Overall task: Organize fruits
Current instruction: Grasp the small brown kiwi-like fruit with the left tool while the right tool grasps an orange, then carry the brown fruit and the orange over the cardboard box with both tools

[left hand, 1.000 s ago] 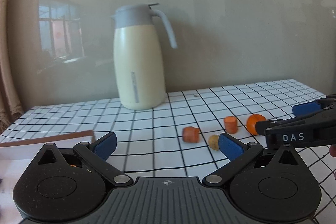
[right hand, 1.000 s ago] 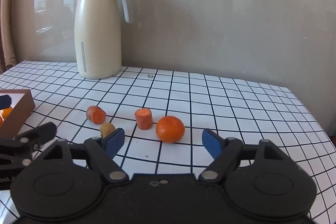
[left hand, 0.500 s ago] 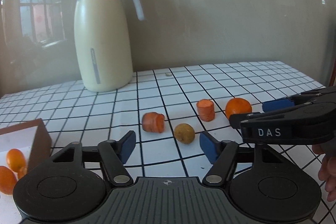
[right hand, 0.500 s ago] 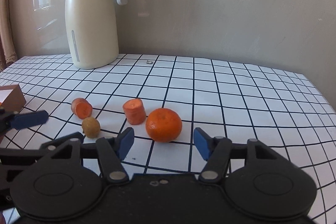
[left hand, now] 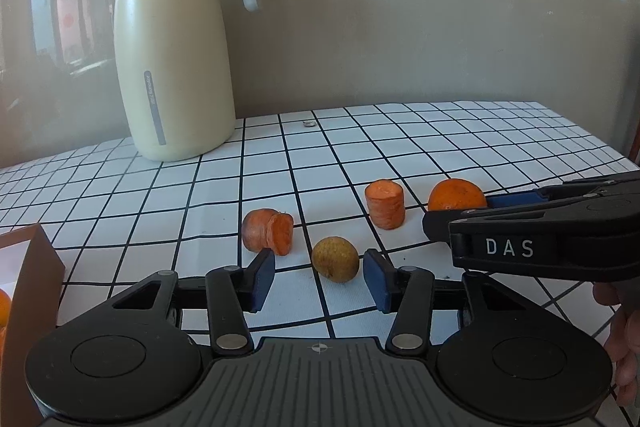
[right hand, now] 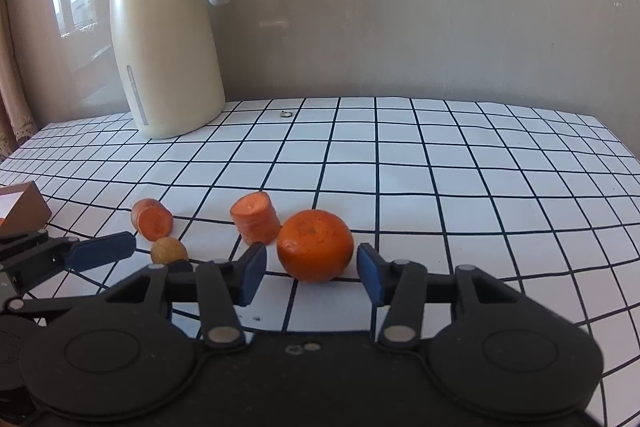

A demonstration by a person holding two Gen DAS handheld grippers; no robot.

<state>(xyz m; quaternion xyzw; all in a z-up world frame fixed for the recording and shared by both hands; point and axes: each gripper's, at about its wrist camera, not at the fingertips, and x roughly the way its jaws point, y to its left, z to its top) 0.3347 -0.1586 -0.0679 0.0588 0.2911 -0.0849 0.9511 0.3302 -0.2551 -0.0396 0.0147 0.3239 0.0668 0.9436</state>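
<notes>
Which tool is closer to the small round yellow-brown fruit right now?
Left. The left tool brackets the small round yellow-brown fruit, pads not touching. The right tool straddles the orange mandarin beside it.

Matte black left gripper (left hand: 319, 277) and right gripper (right hand: 311, 274), each with blue pads (left hand: 262, 279) on jointed fingers, silver rivets behind the jaws, round discs either side; white "DAS" lettering (left hand: 509, 247) along one flank.
</notes>
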